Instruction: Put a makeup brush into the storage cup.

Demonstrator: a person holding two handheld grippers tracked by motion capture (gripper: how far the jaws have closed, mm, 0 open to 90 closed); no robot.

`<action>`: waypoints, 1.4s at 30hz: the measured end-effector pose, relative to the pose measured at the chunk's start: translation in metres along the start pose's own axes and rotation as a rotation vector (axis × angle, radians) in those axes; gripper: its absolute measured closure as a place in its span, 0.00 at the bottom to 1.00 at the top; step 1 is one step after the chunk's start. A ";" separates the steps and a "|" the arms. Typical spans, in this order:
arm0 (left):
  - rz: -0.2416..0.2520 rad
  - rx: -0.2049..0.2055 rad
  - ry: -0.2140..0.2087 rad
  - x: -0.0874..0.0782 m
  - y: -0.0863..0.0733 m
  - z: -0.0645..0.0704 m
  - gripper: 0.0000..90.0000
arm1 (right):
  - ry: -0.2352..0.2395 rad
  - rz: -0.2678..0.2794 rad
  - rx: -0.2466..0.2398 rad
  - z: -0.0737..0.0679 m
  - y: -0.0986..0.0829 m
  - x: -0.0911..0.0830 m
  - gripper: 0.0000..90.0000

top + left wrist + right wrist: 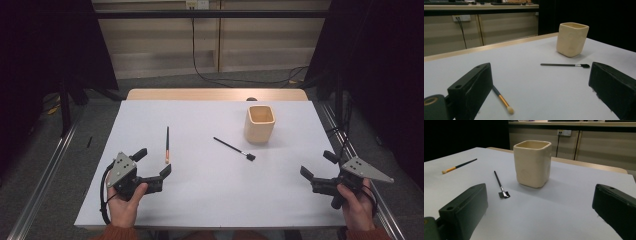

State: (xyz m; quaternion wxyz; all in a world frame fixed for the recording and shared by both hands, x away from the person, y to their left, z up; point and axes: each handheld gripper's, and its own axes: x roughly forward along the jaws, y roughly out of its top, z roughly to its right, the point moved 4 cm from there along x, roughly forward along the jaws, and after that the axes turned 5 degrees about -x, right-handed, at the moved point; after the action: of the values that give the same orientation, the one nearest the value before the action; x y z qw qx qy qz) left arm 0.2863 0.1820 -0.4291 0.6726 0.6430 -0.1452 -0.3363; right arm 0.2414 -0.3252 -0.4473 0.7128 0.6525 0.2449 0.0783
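Note:
A cream square cup (260, 123) (572, 39) (533, 163) stands upright on the white table, right of the middle. A thin black brush (234, 148) (565, 65) (500, 185) lies left of the cup. A brush with an orange handle and pale tip (167, 144) (503, 100) (458, 166) lies farther left. My left gripper (154, 161) (541, 97) is held near the front left corner, open, with the pale tip just ahead of its jaws. My right gripper (315, 163) (541, 217) is held at the front right, open, empty, facing the cup.
The table's white sheet (210, 190) ends in a wooden edge (215, 94) at the back. Metal rails (45, 170) run along the floor on both sides. Cables (235, 80) trail over the floor behind the table, before a beige cabinet wall.

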 end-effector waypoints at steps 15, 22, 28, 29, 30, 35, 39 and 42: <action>0.052 0.003 -0.027 0.013 0.028 -0.005 0.04 | -0.005 0.011 0.011 0.001 0.000 -0.004 0.00; 0.051 -0.006 -0.028 0.025 0.040 -0.010 0.02 | -0.010 0.009 0.019 0.002 0.000 -0.003 0.00; 0.058 -0.001 -0.024 0.032 0.050 -0.014 0.02 | -0.006 0.006 0.025 0.003 -0.001 -0.003 0.00; 0.063 -0.003 -0.030 0.033 0.053 -0.015 0.02 | -0.007 0.005 0.027 0.003 -0.001 -0.003 0.00; 0.062 -0.005 -0.034 0.034 0.054 -0.015 0.02 | -0.008 0.004 0.021 0.003 -0.001 -0.003 0.00; 0.047 0.006 -0.035 0.040 0.055 -0.020 0.03 | -0.011 0.007 0.026 0.004 -0.001 -0.004 0.00; 0.048 0.011 -0.031 0.046 0.058 -0.024 0.03 | -0.011 0.009 0.026 0.003 0.000 -0.003 0.00; 0.043 0.015 -0.028 0.050 0.059 -0.028 0.03 | -0.011 0.006 0.022 0.003 0.000 -0.003 0.00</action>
State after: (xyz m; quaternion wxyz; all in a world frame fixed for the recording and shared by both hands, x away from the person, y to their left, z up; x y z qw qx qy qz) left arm 0.3560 0.1688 -0.3875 0.6728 0.6400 -0.1707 -0.3295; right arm 0.2401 -0.3292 -0.4469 0.7067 0.6615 0.2397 0.0742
